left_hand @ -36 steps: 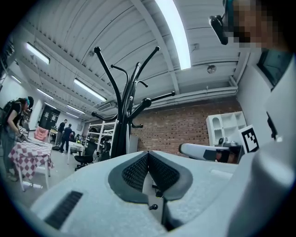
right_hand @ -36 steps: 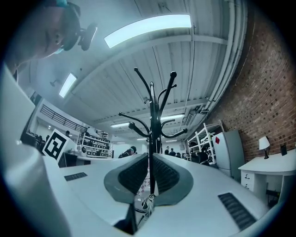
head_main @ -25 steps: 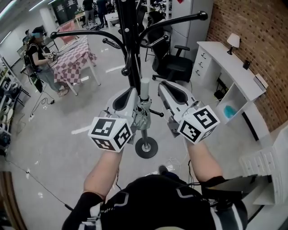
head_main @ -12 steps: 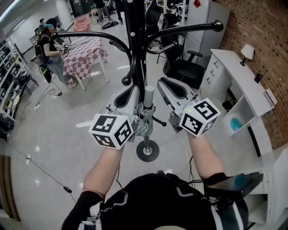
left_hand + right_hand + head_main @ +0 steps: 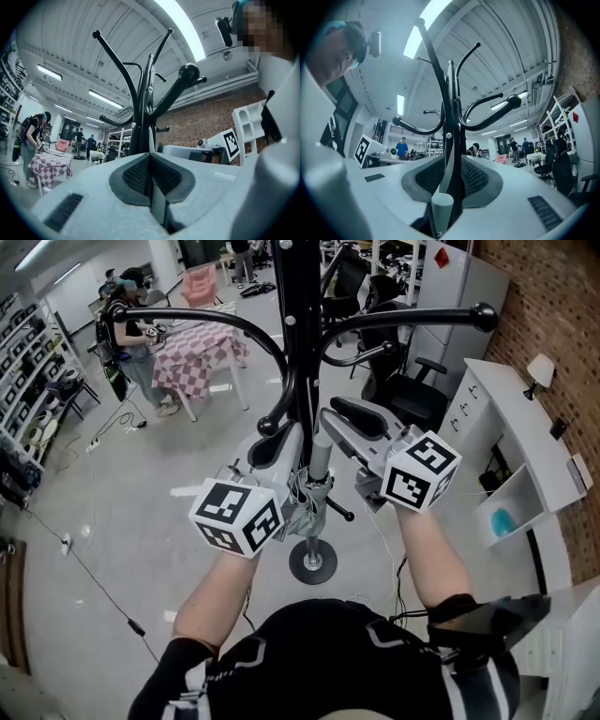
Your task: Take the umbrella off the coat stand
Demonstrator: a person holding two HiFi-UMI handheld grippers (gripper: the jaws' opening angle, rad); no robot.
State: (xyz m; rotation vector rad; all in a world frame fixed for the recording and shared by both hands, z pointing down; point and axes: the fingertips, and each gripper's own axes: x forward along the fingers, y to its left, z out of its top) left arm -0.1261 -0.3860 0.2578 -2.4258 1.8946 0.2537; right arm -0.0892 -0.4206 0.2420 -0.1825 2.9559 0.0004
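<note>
The black coat stand point(image 5: 302, 352) rises in the middle of the head view. A folded grey umbrella point(image 5: 305, 507) hangs against its pole, grey handle point(image 5: 320, 457) upward. Both grippers point up at the pole on either side of the handle. My left gripper point(image 5: 289, 439) is shut, with what looks like the umbrella's pale strap point(image 5: 151, 139) running up from between its pads. My right gripper point(image 5: 334, 413) has its jaws a little apart. The handle point(image 5: 441, 210) stands low in front of that gap, and the strap point(image 5: 448, 172) rises through it along the pole point(image 5: 454, 140).
Curved hook arms point(image 5: 412, 317) spread from the stand above the grippers. The stand's round base point(image 5: 312, 562) sits on the grey floor. A black office chair point(image 5: 408, 395) and a white desk point(image 5: 511, 432) stand to the right. A person stands by a checked table point(image 5: 197, 352) at the far left.
The head view has shifted, so the stand and the room sit differently in frame. Both grippers keep their places beside the umbrella handle, and their jaws look unchanged.
</note>
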